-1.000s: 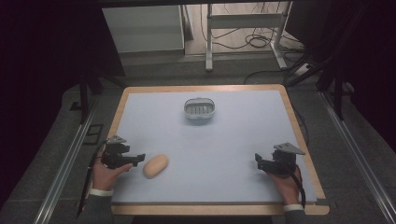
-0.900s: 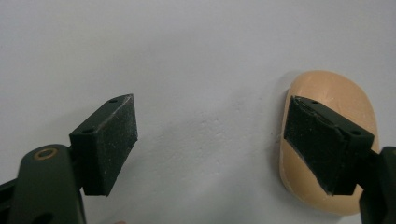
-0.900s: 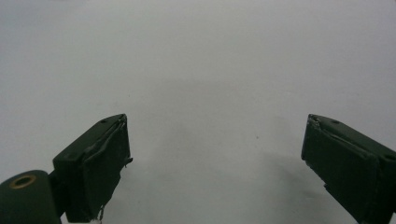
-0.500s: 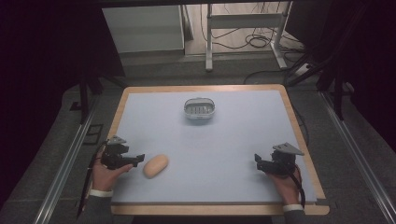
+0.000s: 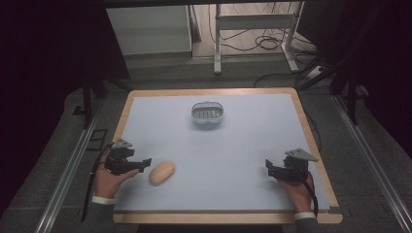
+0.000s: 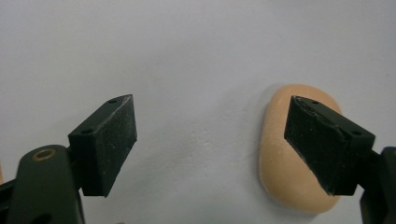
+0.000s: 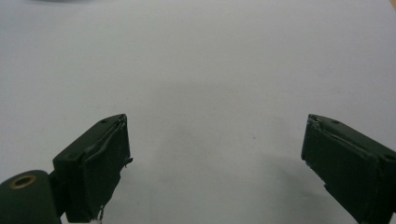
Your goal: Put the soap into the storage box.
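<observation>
My left claw [image 5: 142, 162] sits low at the near left of the bench [image 5: 252, 145], jaws spread wide and, by the look of it, just opening a touch more, with nothing between them. The bread roll [image 5: 162, 172] lies just beside it; in the left gripper view the roll [image 6: 285, 158] sits behind my right-hand jaw, off centre. So I need to slide sideways until the roll is squarely between both pads, drop low, then close gently, since I judge it soft. My right claw [image 5: 270, 167] rests at the near right, jaws apart, empty. The small basket [image 5: 207, 114] waits well apart, toward the far side.
</observation>
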Demonstrator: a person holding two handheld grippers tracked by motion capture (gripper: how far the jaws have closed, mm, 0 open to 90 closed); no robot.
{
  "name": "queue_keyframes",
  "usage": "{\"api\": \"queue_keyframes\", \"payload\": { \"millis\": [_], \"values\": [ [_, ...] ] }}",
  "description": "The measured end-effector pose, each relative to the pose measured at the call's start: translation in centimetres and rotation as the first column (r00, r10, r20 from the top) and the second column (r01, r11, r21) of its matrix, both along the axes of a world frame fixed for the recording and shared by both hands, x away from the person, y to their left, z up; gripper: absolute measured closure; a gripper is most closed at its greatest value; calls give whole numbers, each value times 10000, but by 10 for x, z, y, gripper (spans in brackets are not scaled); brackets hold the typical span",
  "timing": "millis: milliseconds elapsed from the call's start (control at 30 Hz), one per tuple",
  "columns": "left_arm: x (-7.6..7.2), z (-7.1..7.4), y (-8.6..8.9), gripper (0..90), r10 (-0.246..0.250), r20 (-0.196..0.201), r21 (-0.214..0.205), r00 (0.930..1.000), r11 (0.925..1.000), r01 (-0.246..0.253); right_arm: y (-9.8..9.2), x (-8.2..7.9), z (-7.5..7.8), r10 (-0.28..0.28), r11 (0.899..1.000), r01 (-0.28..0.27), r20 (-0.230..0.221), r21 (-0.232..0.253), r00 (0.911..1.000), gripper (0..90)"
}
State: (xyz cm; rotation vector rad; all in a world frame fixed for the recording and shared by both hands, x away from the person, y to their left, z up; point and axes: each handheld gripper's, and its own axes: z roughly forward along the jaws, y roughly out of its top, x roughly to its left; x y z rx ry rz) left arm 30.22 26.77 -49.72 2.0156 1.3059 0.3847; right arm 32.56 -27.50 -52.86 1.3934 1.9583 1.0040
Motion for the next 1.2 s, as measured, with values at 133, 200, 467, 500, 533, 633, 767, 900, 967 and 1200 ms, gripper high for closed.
{"api": "queue_keyframes", "payload": {
  "millis": [133, 200, 467, 500, 533, 633, 767, 900, 967, 1200],
  "values": [
    [0, 7, -2, 167, -86, 112, 39, 9999, 10000, 86, 0, 0, 0, 41, 10000, -41, 39, -74, 10000, 80],
    [-1, 12, -3, 167, -140, 211, 103, 9997, 9999, 138, 0, 0, 0, 43, 10000, -43, 39, -71, 10000, 81],
    [-3, 29, -14, 161, -463, 374, 244, 9982, 9987, 454, 0, -1, 0, 43, 10000, -43, 62, -54, 10000, 80],
    [-3, 31, -16, 161, -522, 378, 306, 9979, 9982, 510, 0, -1, 0, 48, 10000, -47, 70, -59, 10000, 80],
    [-3, 31, -16, 160, -522, 378, 306, 9979, 9982, 510, 0, -1, 0, 48, 10000, -47, 70, -59, 10000, 80],
    [-4, 35, -21, 160, -663, 386, 364, 9971, 9972, 649, 0, -1, 0, 42, 10000, -41, 78, -56, 10000, 80],
    [-3, 35, -28, 156, -880, 314, 508, 9956, 9950, 863, 1, -1, 0, 35, 10000, -34, 62, -72, 10000, 80],
    [-2, 34, -35, 151, -1145, 179, 693, 9933, 9912, 1130, 1, -1, 0, 31, 10000, -30, 52, -86, 10000, 80],
    [-1, 33, -38, 150, -1249, 94, 773, 9921, 9893, 1238, 1, -1, 0, 35, 9999, -34, 53, -111, 10000, 80],
    [0, 30, -46, 149, -1479, -45, 874, 9890, 9852, 1477, 1, 0, 0, -76, 9999, 77, 23, -143, 10000, 80]
  ]
}}
